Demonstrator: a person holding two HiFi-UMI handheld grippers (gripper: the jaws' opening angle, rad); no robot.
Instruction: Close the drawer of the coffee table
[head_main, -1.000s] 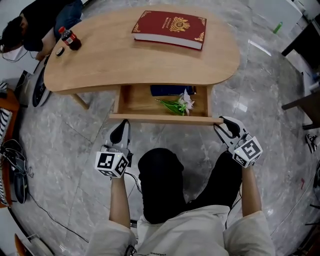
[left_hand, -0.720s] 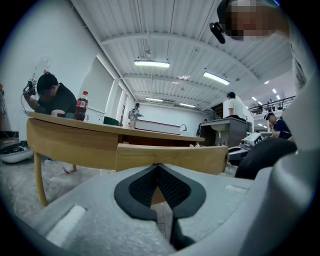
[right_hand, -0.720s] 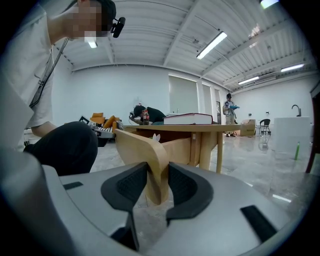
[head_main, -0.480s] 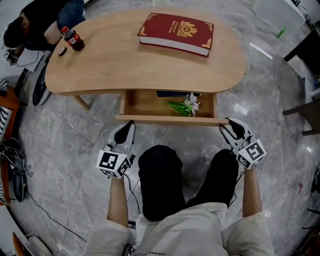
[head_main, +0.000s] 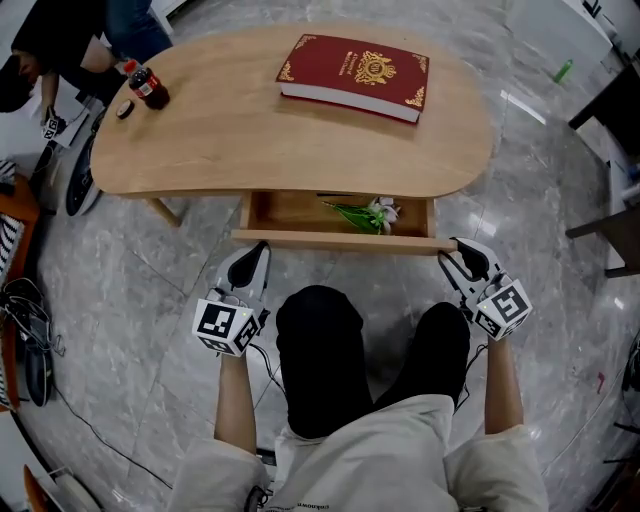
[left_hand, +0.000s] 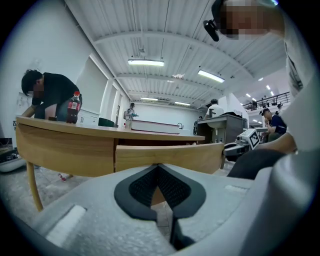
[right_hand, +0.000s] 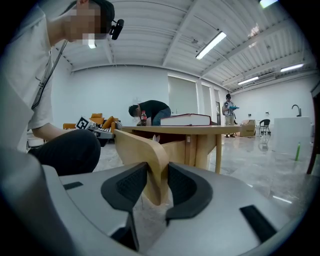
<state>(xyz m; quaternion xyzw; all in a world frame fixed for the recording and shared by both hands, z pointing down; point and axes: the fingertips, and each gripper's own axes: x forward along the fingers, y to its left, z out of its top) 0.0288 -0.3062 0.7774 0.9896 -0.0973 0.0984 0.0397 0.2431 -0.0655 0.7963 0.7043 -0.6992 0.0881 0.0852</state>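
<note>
The wooden coffee table (head_main: 250, 130) has its drawer a little way out, and the drawer front (head_main: 340, 241) runs just below the table edge. A white flower with green leaves (head_main: 365, 213) lies inside. My left gripper (head_main: 258, 250) is shut, its tips against the left part of the drawer front (left_hand: 170, 156); in the left gripper view the left gripper (left_hand: 159, 166) shows its pads meeting. My right gripper (head_main: 452, 250) grips the right end of the drawer front (right_hand: 142, 147), where the right gripper (right_hand: 157, 170) has the wood between both pads.
A red book (head_main: 355, 65) and a cola bottle (head_main: 145, 82) rest on the tabletop. A person in dark clothes (head_main: 60, 40) bends at the far left end. Shoes (head_main: 30, 340) lie on the floor at left, black furniture (head_main: 610, 80) stands at right. My knees (head_main: 320, 350) are just behind the grippers.
The drawer has slid further in under the tabletop, and the blue item at its back is now hidden. Both grippers moved forward with the drawer front.
</note>
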